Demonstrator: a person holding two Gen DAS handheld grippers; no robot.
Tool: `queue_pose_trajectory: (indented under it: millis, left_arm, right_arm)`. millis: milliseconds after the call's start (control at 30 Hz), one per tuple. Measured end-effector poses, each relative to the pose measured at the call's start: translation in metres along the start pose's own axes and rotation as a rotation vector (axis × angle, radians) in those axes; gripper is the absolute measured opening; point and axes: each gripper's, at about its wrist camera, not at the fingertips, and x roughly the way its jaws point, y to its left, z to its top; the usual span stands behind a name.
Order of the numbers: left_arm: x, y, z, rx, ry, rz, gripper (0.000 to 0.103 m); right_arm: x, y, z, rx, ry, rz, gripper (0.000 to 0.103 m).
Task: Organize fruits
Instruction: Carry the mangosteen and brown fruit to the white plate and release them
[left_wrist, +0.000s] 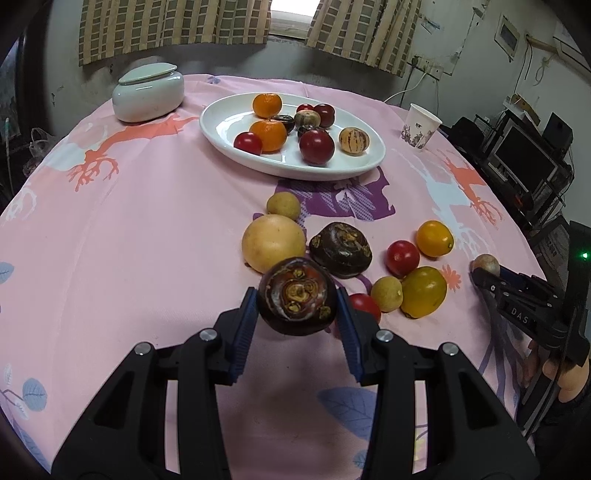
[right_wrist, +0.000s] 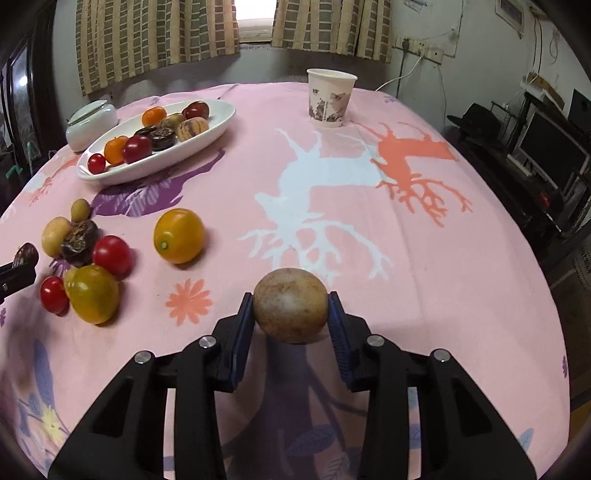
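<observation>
A dark chestnut (left_wrist: 297, 301) is clamped in the left gripper (left_wrist: 297, 317), lifted off the tabletop (left_wrist: 147, 221). A tan round fruit (right_wrist: 290, 305) is pinched in the right gripper (right_wrist: 291, 321). About nine fruits are already laid in the white dish (left_wrist: 364, 168); roughly eight are left loose nearby. Open cloth is seen toward the dish; the paper cup (right_wrist: 330, 98) stands well apart.

Left hand-held gripper (left_wrist: 297, 314) clamps a dark fruit (left_wrist: 297, 301), perhaps water chestnut.
</observation>
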Motion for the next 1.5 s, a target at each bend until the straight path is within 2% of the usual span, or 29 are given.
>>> queue_pose_trajectory:
  millis: [300, 433, 533, 833, 967, 1067, 1267, 1500]
  left_arm:
    - [-0.003, 0.004, 0.003, -0.023, -0.016, -0.003, 0.043]
    - [-0.017, 0.001, 0.008, -0.042, -0.042, -0.012, 0.043]
    - [-0.029, -0.005, 0.013, -0.02, -0.064, -0.002, 0.043]
    - [-0.063, -0.015, 0.064, -0.003, -0.149, 0.005, 0.043]
    - [-0.057, -0.02, 0.089, 0.036, -0.182, 0.031, 0.043]
    - [-0.037, -0.02, 0.108, 0.048, -0.196, 0.058, 0.043]
    - [0.019, -0.002, 0.136, 0.017, -0.133, 0.101, 0.043]
    - [0.067, 0.028, 0.147, -0.035, -0.051, 0.133, 0.043]
  right_arm:
    - [-0.041, 0.012, 0.004, 0.03, -0.093, 0.161, 0.039]
    - [-0.06, 0.021, 0.006, 0.022, -0.117, 0.206, 0.039]
    - [-0.075, 0.029, 0.013, -0.002, -0.148, 0.225, 0.039]
    - [-0.101, 0.056, 0.055, -0.064, -0.285, 0.286, 0.04]
    - [-0.088, 0.074, 0.077, -0.09, -0.315, 0.306, 0.04]
    - [-0.064, 0.09, 0.093, -0.11, -0.293, 0.303, 0.04]
    - [-0.008, 0.111, 0.125, -0.105, -0.225, 0.277, 0.04]
    - [0.042, 0.129, 0.135, -0.135, -0.126, 0.251, 0.04]
